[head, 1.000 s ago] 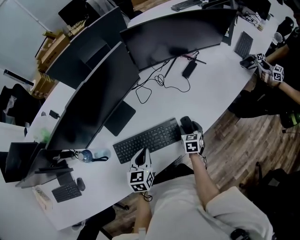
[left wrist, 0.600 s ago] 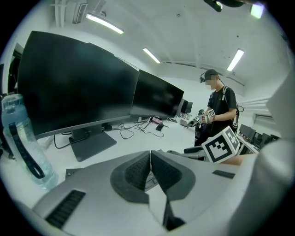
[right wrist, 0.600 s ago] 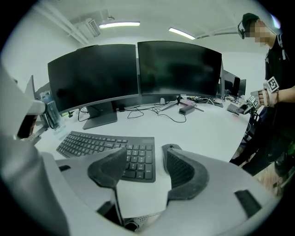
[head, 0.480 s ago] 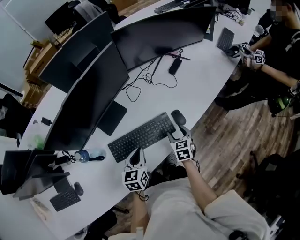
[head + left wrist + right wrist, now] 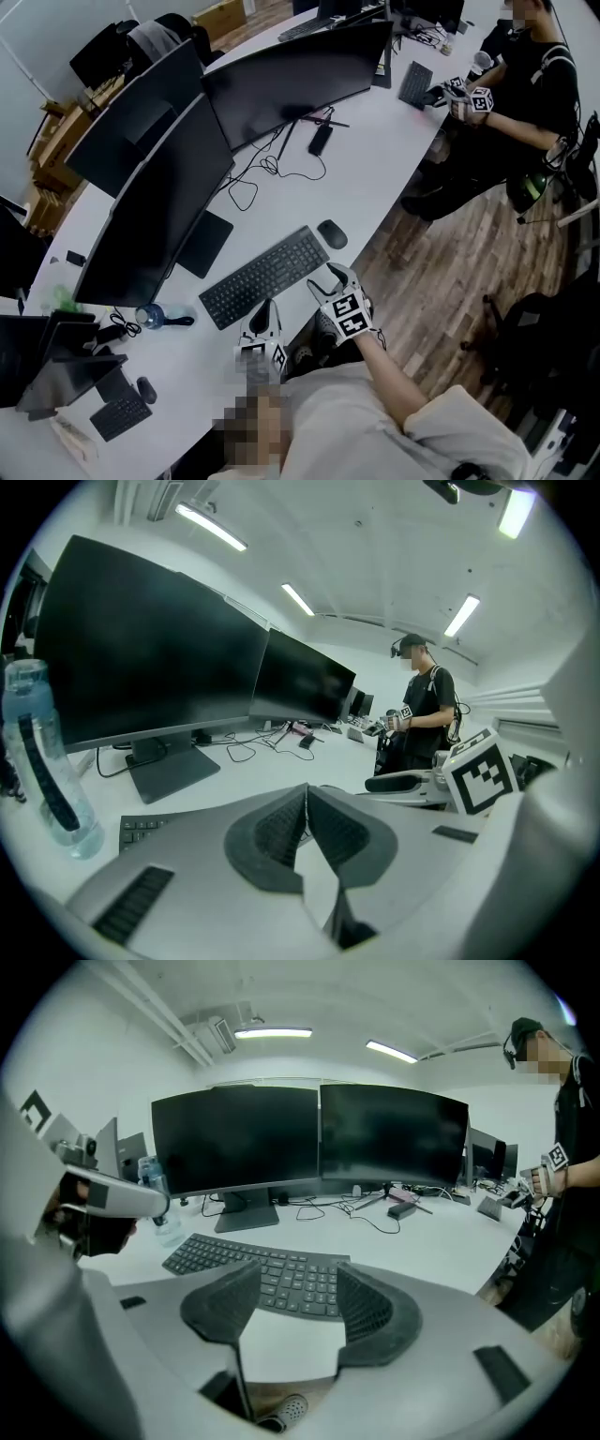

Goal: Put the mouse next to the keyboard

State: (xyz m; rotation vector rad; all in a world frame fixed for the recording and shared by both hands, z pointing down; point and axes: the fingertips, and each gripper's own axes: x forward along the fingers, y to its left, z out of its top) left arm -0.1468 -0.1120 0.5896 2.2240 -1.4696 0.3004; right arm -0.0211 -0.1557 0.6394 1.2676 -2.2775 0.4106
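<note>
Head view: the mouse (image 5: 332,233) lay on the white counter (image 5: 394,159) just beside the right end of the keyboard (image 5: 265,276), at about two o'clock from the keyboard's middle, with nothing touching it. The right hand-held gripper (image 5: 335,277) hung at six o'clock of the mouse, clear of it, over the counter's near edge. The left hand-held gripper (image 5: 265,307) sat at six o'clock of the keyboard. Two dark monitors (image 5: 281,80) stood at twelve o'clock, and a water bottle (image 5: 150,316) lay at nine o'clock of the keyboard. Another person (image 5: 525,75) stood at the counter's far end, at two o'clock.

Left gripper view: the left hand-held gripper was clenched, its ribbed pads (image 5: 281,829) pressed together with nothing between them. The bottle stood at nine o'clock and the right hand-held gripper's marker cube at three o'clock.

Right gripper view: the right hand-held gripper was released; its jaws stood well apart and had just been closing a little, with nothing between them. Only the keyboard and bare counter showed beyond the gap
</note>
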